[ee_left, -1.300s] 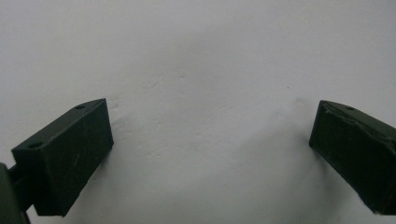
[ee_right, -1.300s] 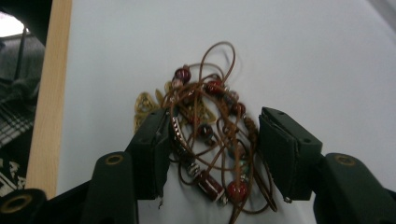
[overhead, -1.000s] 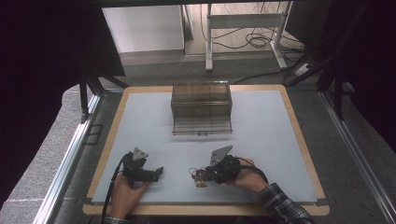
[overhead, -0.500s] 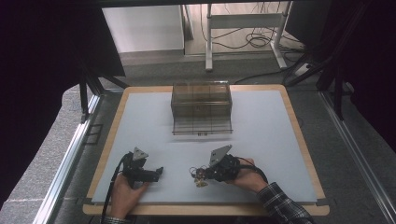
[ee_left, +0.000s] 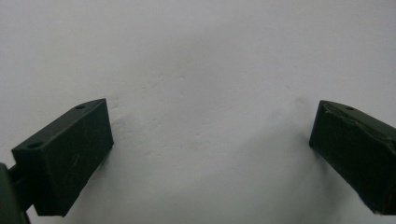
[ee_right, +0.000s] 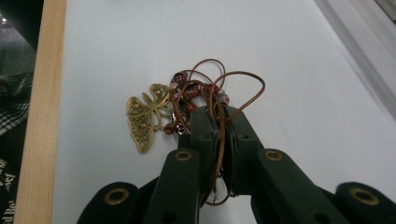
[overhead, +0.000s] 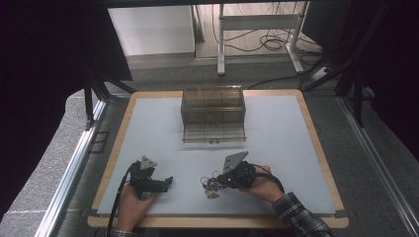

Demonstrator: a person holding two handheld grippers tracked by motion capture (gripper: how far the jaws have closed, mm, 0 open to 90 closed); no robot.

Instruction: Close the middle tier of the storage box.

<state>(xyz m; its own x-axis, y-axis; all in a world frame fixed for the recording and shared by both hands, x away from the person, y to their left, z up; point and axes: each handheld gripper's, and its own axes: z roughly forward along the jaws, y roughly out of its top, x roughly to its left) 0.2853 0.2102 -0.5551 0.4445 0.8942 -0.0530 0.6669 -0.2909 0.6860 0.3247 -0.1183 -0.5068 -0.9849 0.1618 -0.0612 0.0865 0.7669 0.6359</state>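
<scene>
The necklace (ee_right: 205,95) lies in a small heap on the pale surface (overhead: 276,143), near its front edge and a little right of the middle – a brown leather cord looped over itself, a few dark red beads along it, and a brass butterfly pendant (ee_right: 145,115) flat on the surface just beside the beads. In the high view the necklace (overhead: 211,186) shows as a small dark tangle with a golden spot.

The right hand-held gripper (ee_right: 218,116) is clenched on the cord: its jaws have just been closing, and now stand pressed together with strands of cord pinched between them while loops spill out ahead of the tips. The pendant is beside the jaws, not between them. In the high view the right hand-held gripper (overhead: 217,181) points left toward the heap.

The left hand-held gripper (overhead: 169,181) rests well apart from the necklace, on the left, with bare surface between. Its jaws stand wide and released – nothing between them.

Farther back, at the middle of the surface, stands a clear brownish box (overhead: 213,113) with compartments.
</scene>
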